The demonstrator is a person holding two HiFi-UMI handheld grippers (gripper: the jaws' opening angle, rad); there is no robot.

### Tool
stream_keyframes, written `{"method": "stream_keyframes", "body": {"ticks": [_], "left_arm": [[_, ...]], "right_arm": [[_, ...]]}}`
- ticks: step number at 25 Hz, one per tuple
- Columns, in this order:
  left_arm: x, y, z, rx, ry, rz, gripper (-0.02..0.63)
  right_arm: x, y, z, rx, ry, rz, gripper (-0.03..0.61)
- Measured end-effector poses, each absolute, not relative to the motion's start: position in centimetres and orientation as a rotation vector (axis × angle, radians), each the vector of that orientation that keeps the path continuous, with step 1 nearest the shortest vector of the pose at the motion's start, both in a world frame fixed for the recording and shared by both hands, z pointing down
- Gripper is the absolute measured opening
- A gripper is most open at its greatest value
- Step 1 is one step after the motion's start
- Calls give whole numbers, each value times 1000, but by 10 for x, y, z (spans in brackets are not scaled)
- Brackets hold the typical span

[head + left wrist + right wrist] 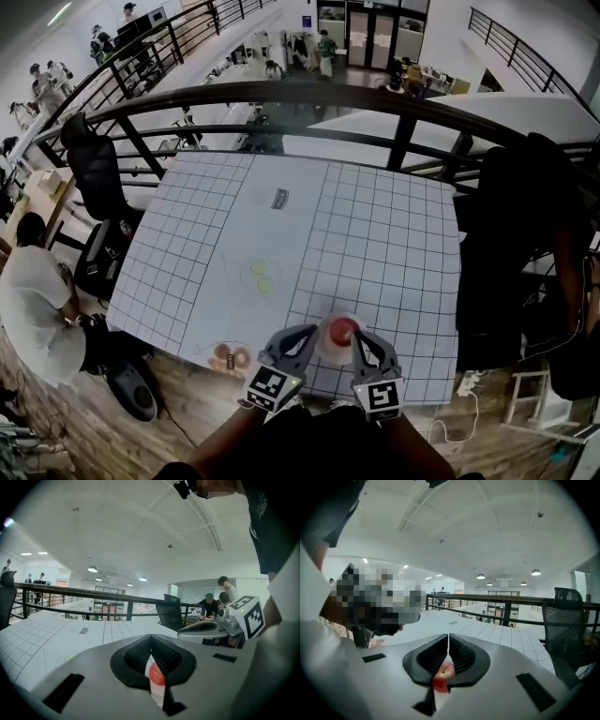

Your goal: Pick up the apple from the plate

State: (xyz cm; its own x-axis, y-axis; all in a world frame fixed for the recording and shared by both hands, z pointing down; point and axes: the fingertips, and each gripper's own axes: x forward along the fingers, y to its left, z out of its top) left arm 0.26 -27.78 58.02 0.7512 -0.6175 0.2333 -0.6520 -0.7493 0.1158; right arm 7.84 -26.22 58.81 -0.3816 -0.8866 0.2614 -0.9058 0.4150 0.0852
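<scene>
A red apple [343,329] sits on a small white plate [328,349] near the front edge of the grid-marked table [375,244]. My left gripper [309,332] is just left of the plate and my right gripper [359,339] just right of it, both pointing across the table. In the left gripper view the black pads [165,654] meet at their tips, and the apple [156,677] shows beyond them through the lower gap. In the right gripper view the gripper [448,637] is shut too, with the apple [442,675] and its stem showing behind the jaws. Neither grips anything.
A small plate with brown pastries [230,357] lies at the table's front left. Pale green slices [261,275] and a dark label [279,198] lie mid-table. A black railing [375,98] runs behind the table. An office chair [94,173] and a seated person [33,300] are at left.
</scene>
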Motion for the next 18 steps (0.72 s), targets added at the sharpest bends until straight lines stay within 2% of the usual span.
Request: {"method": "stream_keyframes", "body": {"ticks": [2,3,4,11,18], "left_arm": [[4,-279,584,2748,-1005,269,21],[4,-280,585,2741,-1004,268,21],[4,-281,587,2736,-1005,269,21],[-1,-283,597,2716,-1020,295,21],[-9,-286,601,2693,-1055,296,21]], "right_arm": [[78,-260,599,1538,-2382,147,26],[78,-260,604,1525,-2376,168,52],[78,-260,610,1510,-2370,189,113],[71,-259,647,1398,-2323,321,275],[65,-265,689,1306,-2247,372,380]]}}
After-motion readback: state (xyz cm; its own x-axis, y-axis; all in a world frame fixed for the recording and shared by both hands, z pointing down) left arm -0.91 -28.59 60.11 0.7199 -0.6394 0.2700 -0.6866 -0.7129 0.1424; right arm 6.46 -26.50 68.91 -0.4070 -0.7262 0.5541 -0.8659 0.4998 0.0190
